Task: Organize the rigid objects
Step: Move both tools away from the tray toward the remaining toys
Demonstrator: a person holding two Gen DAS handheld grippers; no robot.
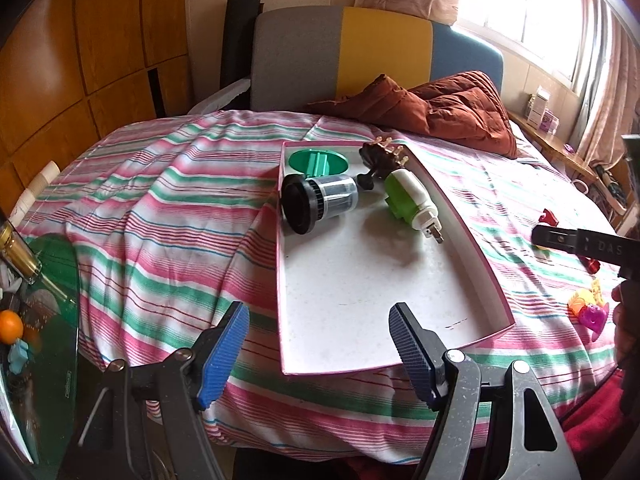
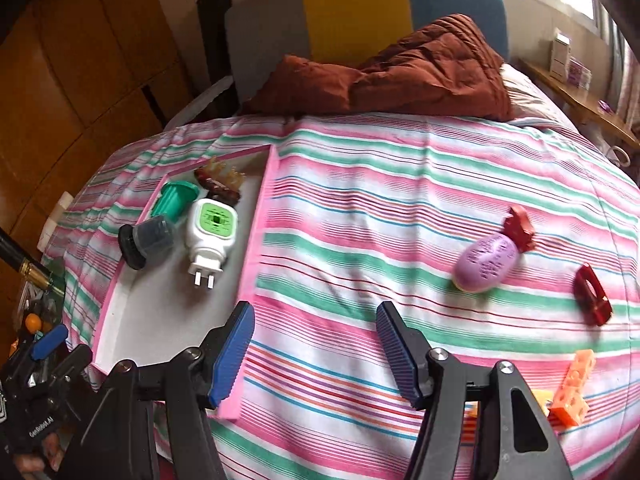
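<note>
Currently we log the bed covered by a pink, green and white striped sheet [image 2: 360,208]. At its 9 o'clock side lies the shallow white cardboard tray with pink rim [image 1: 360,288]. Inside, at the tray's 11 o'clock corner, rests a green round plastic lid [image 1: 318,162]; just beside it a black-capped clear plastic jar [image 1: 320,202] lies on its side; a white and green plug-in adapter [image 1: 412,200] lies near 1 o'clock, with a brown clawed hair clip [image 1: 380,156] behind it. We see the left gripper [image 1: 318,356] spread, nothing between its blue pads, over the tray's near edge. The right gripper [image 2: 316,356] is likewise spread and empty, above the tray's right rim. Toward 3 o'clock on the sheet lie a purple oval bottle with red cap [image 2: 488,264], a dark red plastic ring piece [image 2: 592,294], and an orange block toy [image 2: 572,392].
</note>
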